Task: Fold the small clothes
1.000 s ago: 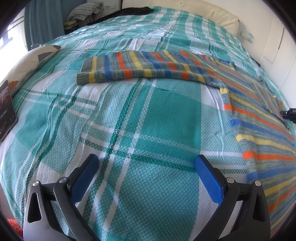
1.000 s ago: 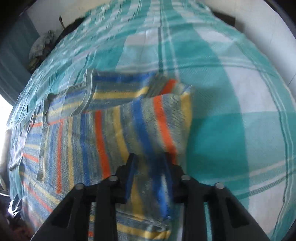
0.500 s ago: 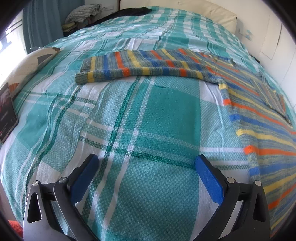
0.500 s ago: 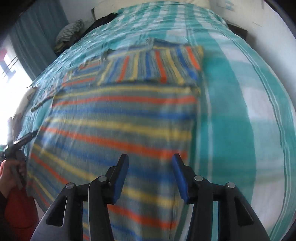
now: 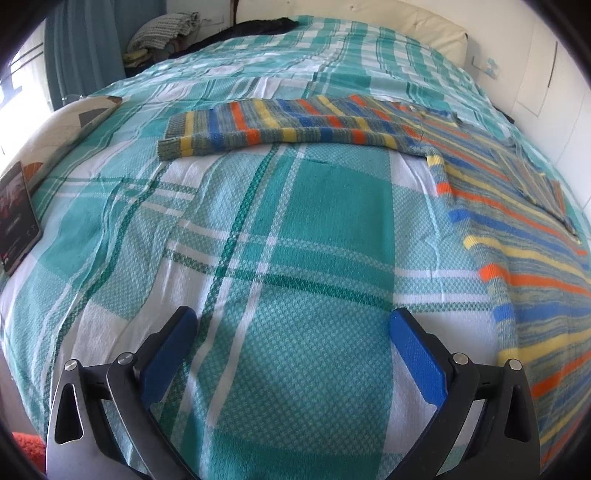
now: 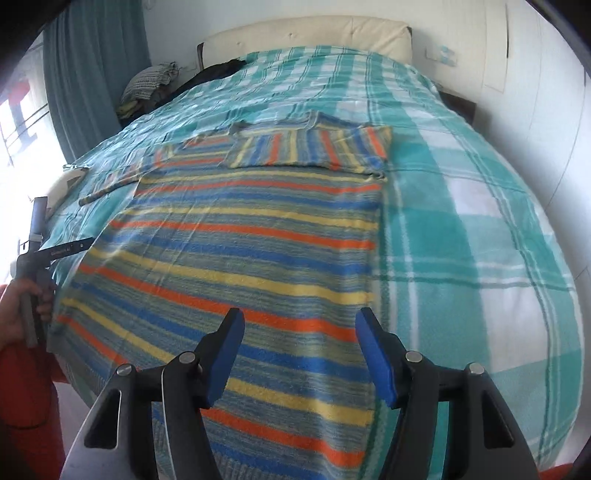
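Observation:
A striped sweater [image 6: 236, 251] in blue, orange, yellow and grey lies flat on the teal plaid bedspread [image 6: 461, 229]. One sleeve [image 6: 306, 149] is folded across its chest; the other sleeve [image 5: 280, 127] stretches out straight to the left. My right gripper [image 6: 299, 332] hovers over the sweater's hem, its jaws opening with nothing between them. Wide open above bare bedspread [image 5: 295, 229] is my left gripper [image 5: 291, 332], left of the sweater's body [image 5: 517, 236]. In the right wrist view the left gripper's tool [image 6: 37, 236] shows at the left edge, held by a hand [image 6: 18, 306].
A cream pillow [image 5: 62, 129] and a dark tablet [image 5: 16, 218] lie at the bed's left edge. A pile of clothes [image 5: 162, 33] sits by the curtain beyond the bed. A padded headboard [image 6: 306, 37] and white wall close the far side.
My right gripper let go of the sleeve, which now lies folded over the chest, pulled back towards the hem, and opened. The left gripper has barely moved.

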Demonstrator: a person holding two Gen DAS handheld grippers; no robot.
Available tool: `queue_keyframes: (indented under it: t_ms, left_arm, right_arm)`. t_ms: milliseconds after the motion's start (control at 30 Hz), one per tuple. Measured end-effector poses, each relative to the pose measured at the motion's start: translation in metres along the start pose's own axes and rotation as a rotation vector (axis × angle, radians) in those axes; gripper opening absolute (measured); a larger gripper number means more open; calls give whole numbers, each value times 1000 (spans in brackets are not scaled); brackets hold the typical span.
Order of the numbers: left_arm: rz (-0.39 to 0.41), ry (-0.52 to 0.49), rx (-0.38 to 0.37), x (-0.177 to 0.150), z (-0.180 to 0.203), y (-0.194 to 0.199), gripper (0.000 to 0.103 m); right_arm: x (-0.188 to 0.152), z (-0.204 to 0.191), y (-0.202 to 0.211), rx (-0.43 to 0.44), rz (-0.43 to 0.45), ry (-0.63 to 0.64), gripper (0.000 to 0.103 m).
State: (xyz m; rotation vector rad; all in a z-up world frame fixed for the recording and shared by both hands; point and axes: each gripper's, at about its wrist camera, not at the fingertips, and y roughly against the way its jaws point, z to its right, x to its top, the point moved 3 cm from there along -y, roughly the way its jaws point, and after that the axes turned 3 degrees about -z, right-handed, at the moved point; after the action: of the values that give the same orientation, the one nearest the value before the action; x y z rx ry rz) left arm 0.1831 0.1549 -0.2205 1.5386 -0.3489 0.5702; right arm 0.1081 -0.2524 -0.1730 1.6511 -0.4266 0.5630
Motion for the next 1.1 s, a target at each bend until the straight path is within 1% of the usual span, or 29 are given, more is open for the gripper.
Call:
queue_keyframes:
  t_ms: [100,433,1100]
  left_arm:
    - [8,-14,11,-3,2,1,103]
    - [21,-27,24,-4,4,0,103]
    - [22,-27,23,-5,5,0,103]
  right_arm:
    - [-1,-1,-1,8,2,5,62]
    - [-6,-9,-4,-17,-1,32,62]
    - [-6,-2,-8,-13,-2,-20,62]
